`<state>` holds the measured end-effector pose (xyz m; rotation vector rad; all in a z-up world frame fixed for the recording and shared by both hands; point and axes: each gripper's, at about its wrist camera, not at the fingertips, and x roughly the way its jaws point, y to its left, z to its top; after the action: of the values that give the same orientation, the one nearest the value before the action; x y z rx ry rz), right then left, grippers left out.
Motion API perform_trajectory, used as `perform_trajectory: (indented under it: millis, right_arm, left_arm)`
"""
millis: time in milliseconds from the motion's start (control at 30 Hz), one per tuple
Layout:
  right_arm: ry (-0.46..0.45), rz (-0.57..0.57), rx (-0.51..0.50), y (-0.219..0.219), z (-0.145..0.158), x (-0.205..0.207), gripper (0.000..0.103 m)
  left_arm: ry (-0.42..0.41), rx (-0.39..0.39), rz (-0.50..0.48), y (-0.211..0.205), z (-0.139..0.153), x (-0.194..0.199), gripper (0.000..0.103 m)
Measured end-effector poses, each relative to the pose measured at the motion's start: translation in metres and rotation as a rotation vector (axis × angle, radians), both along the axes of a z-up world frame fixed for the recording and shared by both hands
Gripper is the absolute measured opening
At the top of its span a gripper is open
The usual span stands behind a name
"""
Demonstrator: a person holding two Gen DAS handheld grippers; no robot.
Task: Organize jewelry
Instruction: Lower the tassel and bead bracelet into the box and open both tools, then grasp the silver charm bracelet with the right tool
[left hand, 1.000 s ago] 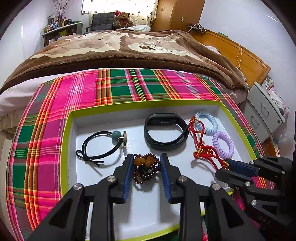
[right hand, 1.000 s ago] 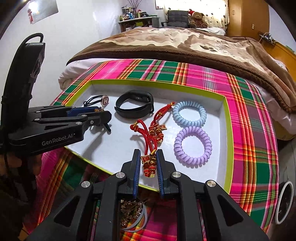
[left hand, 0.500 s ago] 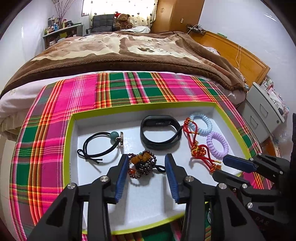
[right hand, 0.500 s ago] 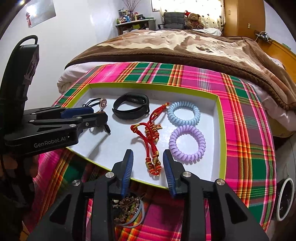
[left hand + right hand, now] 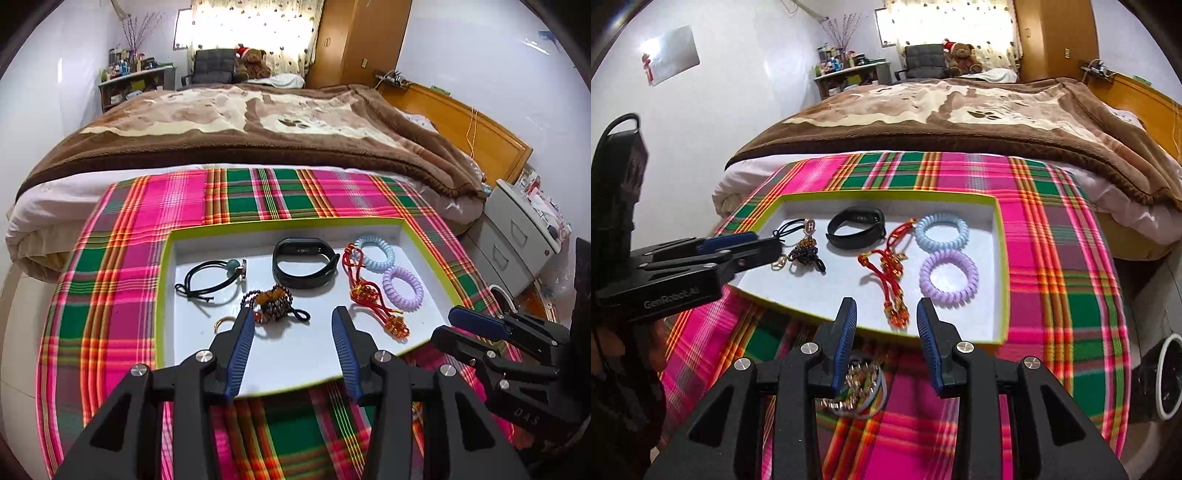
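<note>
You get bright daylight from the curtained window [image 5: 255,40], which blows out white. Fisheye bending curves every edge, dark corners vignette, and the plaid cloth [image 5: 923,435] nearest you smears with blur.

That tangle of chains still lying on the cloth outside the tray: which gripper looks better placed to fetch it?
Probably the right gripper: open and empty, with the chain pile just beneath its fingers. The left gripper hovers over the tray.

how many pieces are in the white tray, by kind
spiral hair ties: 2, blue and purple
black hair tie with charm: 1
black fitness band: 1
red knotted cord: 1
beaded bracelet: 1
gold ring: 1
total: 7
</note>
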<state>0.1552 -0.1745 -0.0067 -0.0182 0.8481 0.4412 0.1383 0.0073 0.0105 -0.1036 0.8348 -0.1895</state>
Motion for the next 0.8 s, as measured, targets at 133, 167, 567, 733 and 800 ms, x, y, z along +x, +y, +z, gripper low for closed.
perform_trajectory:
  millis: [133,167,567,733,800]
  right_arm:
    - [-0.006,-0.021,0.023,-0.009,0.000,-0.013,0.035]
    - [-0.001,-0.025,0.033,-0.011,-0.001,-0.016,0.035]
    - [0.040,-0.004,0.053,-0.005,-0.019,-0.040,0.035]
    - [0.064,0.010,0.054,0.007,-0.026,-0.043,0.035]
    - [0.067,0.014,0.052,0.011,-0.027,-0.043,0.035]
  left_arm:
    - [-0.014,-0.019,0.014,0.002,0.001,-0.014,0.045]
    - [-0.013,-0.016,0.023,0.002,0.000,-0.017,0.045]
    - [0.002,-0.052,0.053,0.015,-0.013,-0.048,0.046]
    - [0.004,-0.059,0.064,0.020,-0.017,-0.057,0.046]
    - [0.004,-0.064,0.063,0.022,-0.017,-0.059,0.046]
